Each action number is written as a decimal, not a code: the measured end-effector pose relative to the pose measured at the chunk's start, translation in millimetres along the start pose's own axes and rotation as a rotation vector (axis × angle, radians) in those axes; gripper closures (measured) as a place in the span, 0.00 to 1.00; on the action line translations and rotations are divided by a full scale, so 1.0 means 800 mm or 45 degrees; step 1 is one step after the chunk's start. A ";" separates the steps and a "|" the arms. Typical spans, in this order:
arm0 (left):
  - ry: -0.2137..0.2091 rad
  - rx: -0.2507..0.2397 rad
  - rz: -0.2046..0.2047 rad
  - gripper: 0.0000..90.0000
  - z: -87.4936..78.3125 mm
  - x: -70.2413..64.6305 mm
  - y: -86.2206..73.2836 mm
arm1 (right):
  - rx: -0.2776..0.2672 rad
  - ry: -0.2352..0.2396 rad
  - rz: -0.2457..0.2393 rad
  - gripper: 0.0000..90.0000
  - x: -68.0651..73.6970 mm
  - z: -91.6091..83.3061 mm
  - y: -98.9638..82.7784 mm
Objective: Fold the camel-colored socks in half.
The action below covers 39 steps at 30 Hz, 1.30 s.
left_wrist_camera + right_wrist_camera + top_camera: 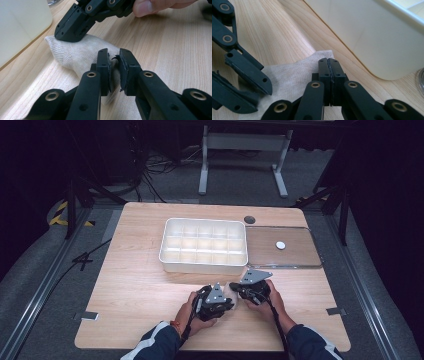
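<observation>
the beige sock point(82, 53) lies flat on the desk point(140, 285), just in front of the white compartment tray point(203, 265), with both tools down on it. by the look of it the job is to fold or roll the sock and then stow it — and that is barely under way.

the left hand-held gripper point(114, 63) has its jaws nearly together, with a bit of the knit at the near end caught between them — clamped on the sock, i'd say. the right hand-held gripper point(329, 65) has its jaws fully together, tips resting at the sock's far corner beside the tray wall; whether any fabric is pinched in there, i cannot tell.

in the high view the left hand point(197, 312) and right hand point(270, 297) sit close together at the front middle of the desk. the tray's cells look bare, and the clear lid point(282, 247) lies beside it on the right.

what's done: the sock is laid out and gripped at one end. what's left: the fold itself, then getting it into a cell.

as for the lie — the long axis runs between the two tools, roughly along the tray's front wall, the ribbed end toward the right one.
</observation>
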State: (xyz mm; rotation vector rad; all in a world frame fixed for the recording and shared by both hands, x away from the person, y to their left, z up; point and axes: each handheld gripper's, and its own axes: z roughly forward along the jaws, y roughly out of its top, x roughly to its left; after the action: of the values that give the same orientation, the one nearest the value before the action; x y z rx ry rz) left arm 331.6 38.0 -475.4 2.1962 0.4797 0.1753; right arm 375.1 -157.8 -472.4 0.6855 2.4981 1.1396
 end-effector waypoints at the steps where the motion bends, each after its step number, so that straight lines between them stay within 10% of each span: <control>1: -0.001 0.001 -0.002 0.88 0.000 0.000 0.000 | 0.001 -0.001 -0.002 1.00 0.000 0.000 0.000; 15: 0.000 -0.004 -0.001 0.88 0.000 0.000 0.000 | -0.001 0.026 0.041 0.95 -0.008 -0.006 0.000; 22: -0.005 0.001 -0.001 0.88 0.000 0.000 0.000 | -0.001 -0.078 0.097 0.88 -0.022 -0.019 -0.003; 30: -0.009 -0.002 -0.006 0.88 0.000 0.000 0.000 | -0.122 -0.031 0.047 0.76 -0.001 -0.025 0.008; 39: 0.029 0.016 0.054 0.86 -0.002 -0.005 0.001 | -0.031 0.030 0.077 0.83 -0.002 -0.007 -0.002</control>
State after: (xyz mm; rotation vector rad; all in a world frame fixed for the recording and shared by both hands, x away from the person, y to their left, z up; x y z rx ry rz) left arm 328.0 37.0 -473.6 2.2199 0.4484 0.2210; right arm 373.1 -162.9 -469.4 0.7497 2.4944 1.2038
